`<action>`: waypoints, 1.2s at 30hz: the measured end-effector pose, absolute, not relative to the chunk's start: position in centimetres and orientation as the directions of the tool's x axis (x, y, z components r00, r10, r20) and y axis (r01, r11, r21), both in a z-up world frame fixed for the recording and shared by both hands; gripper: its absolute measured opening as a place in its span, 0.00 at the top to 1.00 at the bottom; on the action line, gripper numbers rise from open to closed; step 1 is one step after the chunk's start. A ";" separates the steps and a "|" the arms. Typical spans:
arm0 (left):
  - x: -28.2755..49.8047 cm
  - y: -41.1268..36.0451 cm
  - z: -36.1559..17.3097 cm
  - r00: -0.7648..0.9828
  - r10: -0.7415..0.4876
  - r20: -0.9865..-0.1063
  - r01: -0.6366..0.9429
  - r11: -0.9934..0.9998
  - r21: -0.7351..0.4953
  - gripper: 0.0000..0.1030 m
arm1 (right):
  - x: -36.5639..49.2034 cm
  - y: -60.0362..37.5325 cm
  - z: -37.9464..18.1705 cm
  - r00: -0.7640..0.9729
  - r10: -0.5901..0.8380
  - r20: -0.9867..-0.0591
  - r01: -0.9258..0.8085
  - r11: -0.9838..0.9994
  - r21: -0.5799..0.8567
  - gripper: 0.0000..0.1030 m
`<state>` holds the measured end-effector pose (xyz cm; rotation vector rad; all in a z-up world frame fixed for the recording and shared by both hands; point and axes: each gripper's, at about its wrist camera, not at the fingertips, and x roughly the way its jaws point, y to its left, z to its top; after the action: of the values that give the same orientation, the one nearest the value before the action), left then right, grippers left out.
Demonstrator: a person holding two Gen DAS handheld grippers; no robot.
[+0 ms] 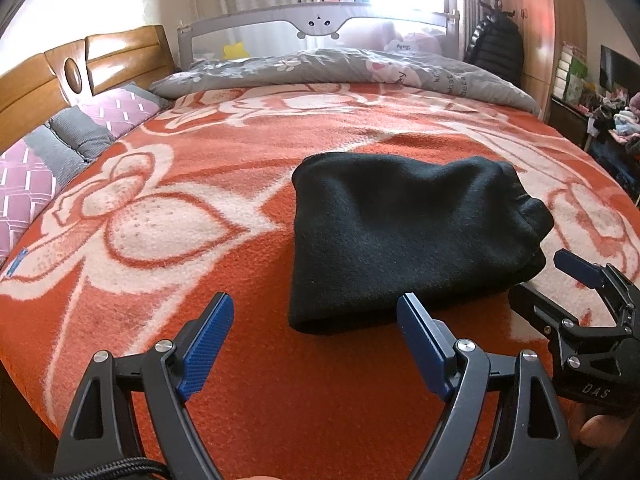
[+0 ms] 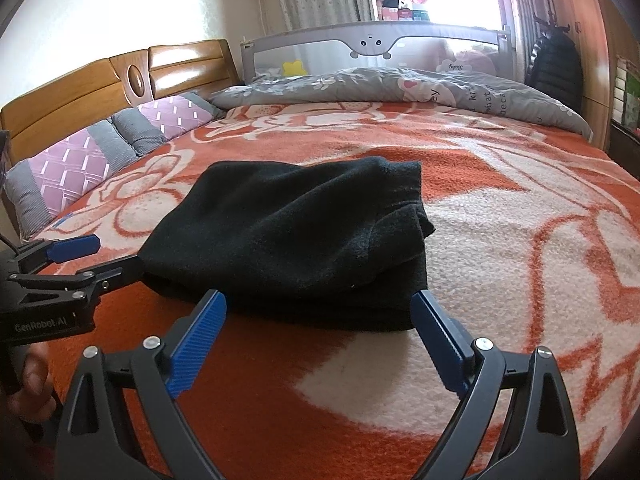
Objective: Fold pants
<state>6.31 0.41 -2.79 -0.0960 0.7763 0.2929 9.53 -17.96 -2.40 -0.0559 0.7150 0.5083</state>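
Note:
The black pants lie folded in a thick bundle on the orange and white flowered blanket. They also show in the right wrist view. My left gripper is open and empty, just in front of the bundle's near left corner. My right gripper is open and empty at the bundle's near edge. It also shows at the right of the left wrist view, and the left gripper shows at the left of the right wrist view.
A wooden headboard and pink and grey pillows line the left side. A grey quilt lies at the far end before a grey bed rail. A wardrobe and cluttered shelf stand at the right.

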 end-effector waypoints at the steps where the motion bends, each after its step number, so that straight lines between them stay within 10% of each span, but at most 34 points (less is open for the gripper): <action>1: 6.3 0.4 -2.8 0.675 0.225 -0.703 -0.295 0.955 0.022 0.18 | 9.5 -17.9 -2.4 0.639 0.427 -0.639 -0.464 0.877 0.122 0.09; 36: 6.3 0.6 -2.9 0.670 0.226 -0.707 -0.298 0.954 0.024 0.18 | 9.5 -17.6 -2.5 0.642 0.423 -0.639 -0.463 0.878 0.116 0.07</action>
<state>6.32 0.60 -2.91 -0.0963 0.7830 0.2958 9.54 -17.64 -2.45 -0.0600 0.7130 0.5056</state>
